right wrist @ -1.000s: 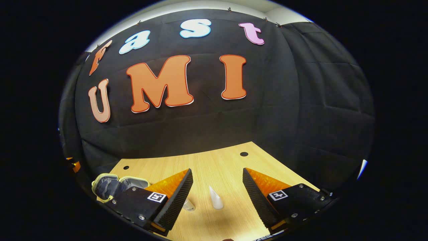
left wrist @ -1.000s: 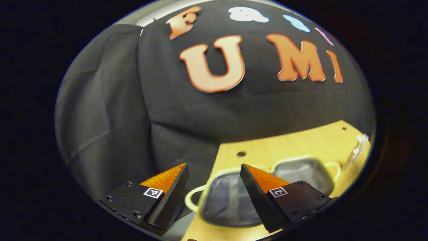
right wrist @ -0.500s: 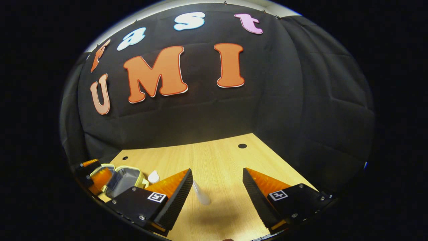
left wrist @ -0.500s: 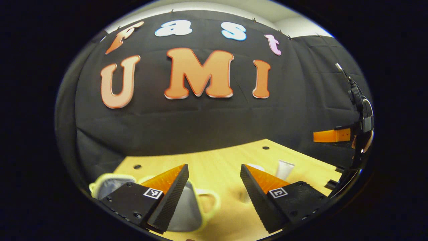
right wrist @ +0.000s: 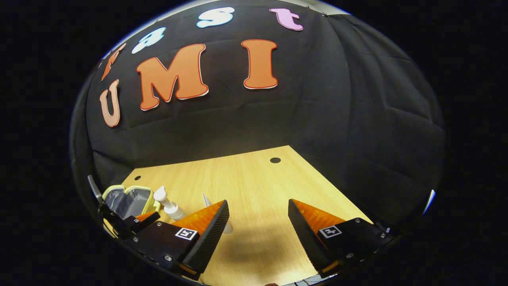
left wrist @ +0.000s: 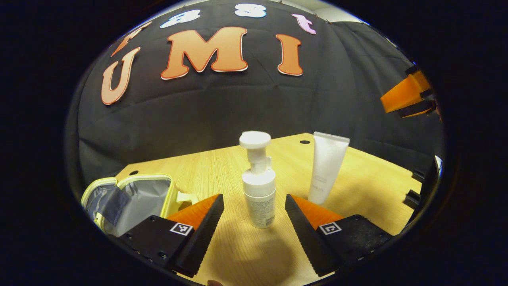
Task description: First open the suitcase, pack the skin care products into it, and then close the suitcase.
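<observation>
Left gripper (left wrist: 254,222) wide open, pump bottle (left wrist: 258,190) upright between its fingers, untouched. Tube (left wrist: 326,167) just beyond, suitcase (left wrist: 131,198) open at left. Right gripper (right wrist: 258,230) open, empty.

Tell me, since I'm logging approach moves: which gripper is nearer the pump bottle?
Left. The left gripper is open, straddling the pump bottle; the right gripper hovers farther off.

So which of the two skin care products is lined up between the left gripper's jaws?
The pump bottle, standing upright in line with the open left gripper. The tube stands farther off to its right.
</observation>
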### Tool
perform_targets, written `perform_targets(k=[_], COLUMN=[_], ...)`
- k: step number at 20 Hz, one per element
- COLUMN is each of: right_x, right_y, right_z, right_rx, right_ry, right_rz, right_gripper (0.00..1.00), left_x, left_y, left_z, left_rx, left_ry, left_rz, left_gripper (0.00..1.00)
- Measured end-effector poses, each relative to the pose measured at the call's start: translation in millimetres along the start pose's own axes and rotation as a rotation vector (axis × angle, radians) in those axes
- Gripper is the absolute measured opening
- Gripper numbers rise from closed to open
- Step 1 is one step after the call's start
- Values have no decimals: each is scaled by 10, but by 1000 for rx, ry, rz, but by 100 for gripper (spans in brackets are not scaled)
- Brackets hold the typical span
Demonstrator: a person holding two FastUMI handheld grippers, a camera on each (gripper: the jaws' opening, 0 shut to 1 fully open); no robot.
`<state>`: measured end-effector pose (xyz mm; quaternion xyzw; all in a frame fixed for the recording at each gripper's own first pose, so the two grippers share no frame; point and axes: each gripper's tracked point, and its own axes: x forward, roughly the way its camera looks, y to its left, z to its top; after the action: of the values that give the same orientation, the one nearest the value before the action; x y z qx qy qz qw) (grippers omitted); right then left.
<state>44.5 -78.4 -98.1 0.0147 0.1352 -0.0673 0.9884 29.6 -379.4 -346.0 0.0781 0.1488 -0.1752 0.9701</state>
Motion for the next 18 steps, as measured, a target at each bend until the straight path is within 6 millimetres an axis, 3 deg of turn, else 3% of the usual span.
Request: perform_targets(k=[4, 7, 9, 11, 12, 15, 18], right_x=[28, 64, 65, 84, 94, 112, 147], right_y=[-86, -84, -59, -72, -54, 63, 306], right_z=[-174, -275, -304, -338, -356, -438, -553], right_rx=[-12, -1, -2, -23, -29, -38, -71], right_ry=[40, 67, 74, 74, 76, 82, 91], right_rz=[-14, -11, -7, -10, -6, 34, 108], right_gripper=[96, 96, 96, 96, 96, 96, 96], left_x=[282, 457, 472, 505, 589, 446, 191], left_y=[-15, -93, -97, -141, -173, -184, -102], left_z=[80, -80, -156, -134, -127, -131, 48], left_rx=[-11, -25, -41, -66, -63, -105, -129], left_ry=[-47, -21, -6, -13, 1, 54, 74], left_rz=[27, 19, 35, 31, 18, 3, -9], left_gripper=[99, 100, 99, 89, 63, 61, 61])
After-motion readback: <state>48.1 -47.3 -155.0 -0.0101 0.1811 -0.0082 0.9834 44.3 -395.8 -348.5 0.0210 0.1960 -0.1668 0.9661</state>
